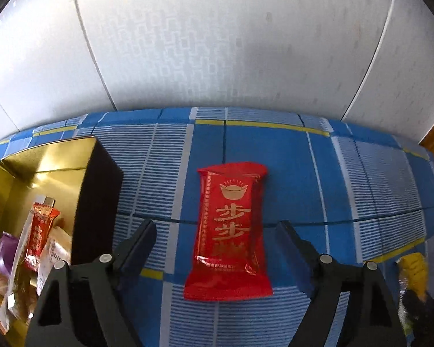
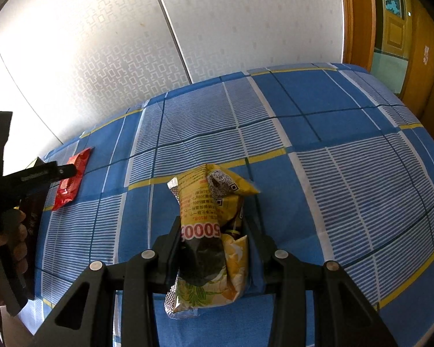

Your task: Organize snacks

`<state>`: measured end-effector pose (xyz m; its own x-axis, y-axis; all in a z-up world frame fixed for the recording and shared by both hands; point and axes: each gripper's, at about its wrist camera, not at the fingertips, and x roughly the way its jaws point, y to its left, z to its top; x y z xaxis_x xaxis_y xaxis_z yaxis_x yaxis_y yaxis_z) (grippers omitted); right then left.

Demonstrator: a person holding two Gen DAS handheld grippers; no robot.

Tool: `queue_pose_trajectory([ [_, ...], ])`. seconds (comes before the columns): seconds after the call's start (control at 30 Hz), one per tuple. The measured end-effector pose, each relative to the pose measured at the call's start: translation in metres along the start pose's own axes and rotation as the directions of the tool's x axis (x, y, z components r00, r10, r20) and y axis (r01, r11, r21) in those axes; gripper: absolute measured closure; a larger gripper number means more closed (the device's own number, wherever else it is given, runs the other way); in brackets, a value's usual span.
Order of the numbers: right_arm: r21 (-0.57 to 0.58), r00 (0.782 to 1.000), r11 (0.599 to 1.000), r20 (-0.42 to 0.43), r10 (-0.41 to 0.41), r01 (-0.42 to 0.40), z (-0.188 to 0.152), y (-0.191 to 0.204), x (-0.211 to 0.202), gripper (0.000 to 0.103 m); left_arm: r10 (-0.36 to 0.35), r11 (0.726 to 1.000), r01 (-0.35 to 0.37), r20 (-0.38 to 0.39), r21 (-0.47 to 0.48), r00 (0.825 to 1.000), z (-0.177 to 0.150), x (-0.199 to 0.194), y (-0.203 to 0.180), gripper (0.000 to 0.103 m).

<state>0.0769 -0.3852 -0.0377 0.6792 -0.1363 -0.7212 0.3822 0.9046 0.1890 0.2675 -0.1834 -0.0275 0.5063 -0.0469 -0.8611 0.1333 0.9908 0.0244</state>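
A red snack packet with gold characters lies flat on the blue checked cloth. My left gripper is open, its fingers on either side of the packet, just above it. A gold-lined tin box stands to the left with several snacks inside, among them a small red packet. My right gripper is shut on a yellow snack bag and holds it over the cloth. The red packet and the left gripper also show at the far left of the right wrist view.
The cloth covers a table against a white patterned wall. A wooden door frame stands at the right. The yellow bag shows at the right edge of the left wrist view.
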Motion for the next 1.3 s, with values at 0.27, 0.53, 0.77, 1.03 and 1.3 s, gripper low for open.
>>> queue_pose_trajectory([
  [0.27,-0.004,1.000,1.000,0.016,0.002,-0.002,-0.003,0.000,-0.002,0.062,-0.002,0.999,0.000,0.046,0.041,0.999,-0.017,-0.001,-0.009,0.049],
  [0.53,0.004,1.000,1.000,0.023,0.003,-0.003,-0.003,-0.001,-0.003,0.062,0.017,0.996,-0.025,0.080,0.090,0.997,-0.028,-0.014,-0.015,0.063],
  [0.77,0.002,1.000,1.000,0.028,-0.007,0.007,-0.004,0.000,-0.002,0.062,0.006,0.992,-0.021,0.120,0.127,0.993,-0.040,-0.029,-0.013,0.065],
  [1.03,0.008,0.999,1.000,0.032,-0.002,0.001,-0.003,-0.002,-0.003,0.063,-0.006,0.991,-0.014,0.153,0.130,0.988,-0.048,-0.046,-0.001,0.065],
  [1.3,-0.012,0.999,1.000,0.033,-0.018,0.018,-0.003,0.000,-0.003,0.063,-0.022,0.992,-0.002,0.190,0.127,0.982,-0.055,-0.066,0.012,0.065],
])
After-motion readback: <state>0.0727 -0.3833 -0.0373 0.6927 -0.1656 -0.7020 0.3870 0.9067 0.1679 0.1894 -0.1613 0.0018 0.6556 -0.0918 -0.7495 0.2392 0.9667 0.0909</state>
